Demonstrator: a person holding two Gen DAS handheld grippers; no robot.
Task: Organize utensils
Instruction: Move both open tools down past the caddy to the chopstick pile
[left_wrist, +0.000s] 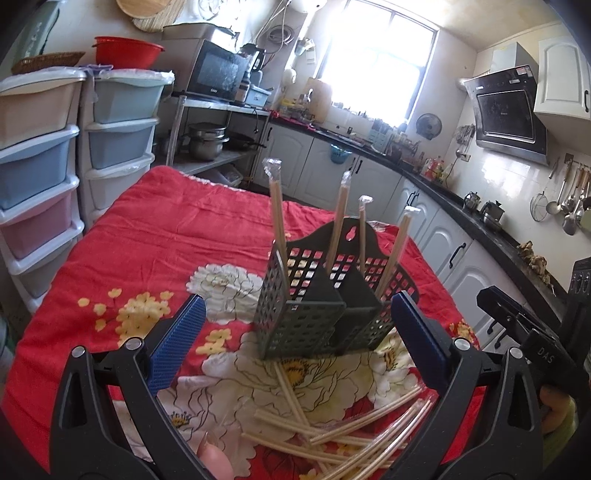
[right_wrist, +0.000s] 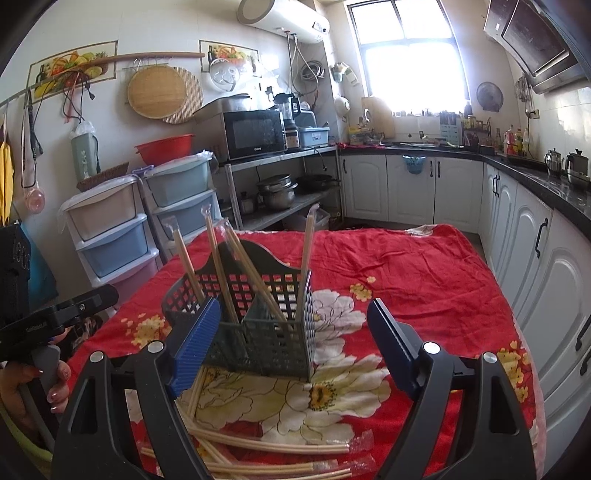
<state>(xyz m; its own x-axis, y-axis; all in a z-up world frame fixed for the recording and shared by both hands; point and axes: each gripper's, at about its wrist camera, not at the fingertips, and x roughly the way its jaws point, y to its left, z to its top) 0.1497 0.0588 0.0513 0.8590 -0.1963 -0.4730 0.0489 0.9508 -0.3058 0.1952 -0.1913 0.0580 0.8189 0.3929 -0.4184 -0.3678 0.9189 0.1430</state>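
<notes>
Chopsticks (left_wrist: 332, 439), each pair sealed in a clear plastic sleeve, lie in a loose crisscrossed pile on the red flowered cloth (left_wrist: 147, 240), right in front of the dark slotted holder (left_wrist: 317, 314). A few pairs already stand upright in its compartments.

We've got both tools hovering over the pile. Our left gripper (left_wrist: 299, 332) has its blue pads wide apart with nothing between them, and our right gripper (right_wrist: 291, 343) is the same: spread open, empty.

Our guess is these will be feather light and stiff, but that wrapper looks slick, so a pair could slide or swivel in the pads. We'd pinch one near the middle, across its width, picking a top one so the rest don't drag along. The holder looks light too and may tip if bumped.
</notes>
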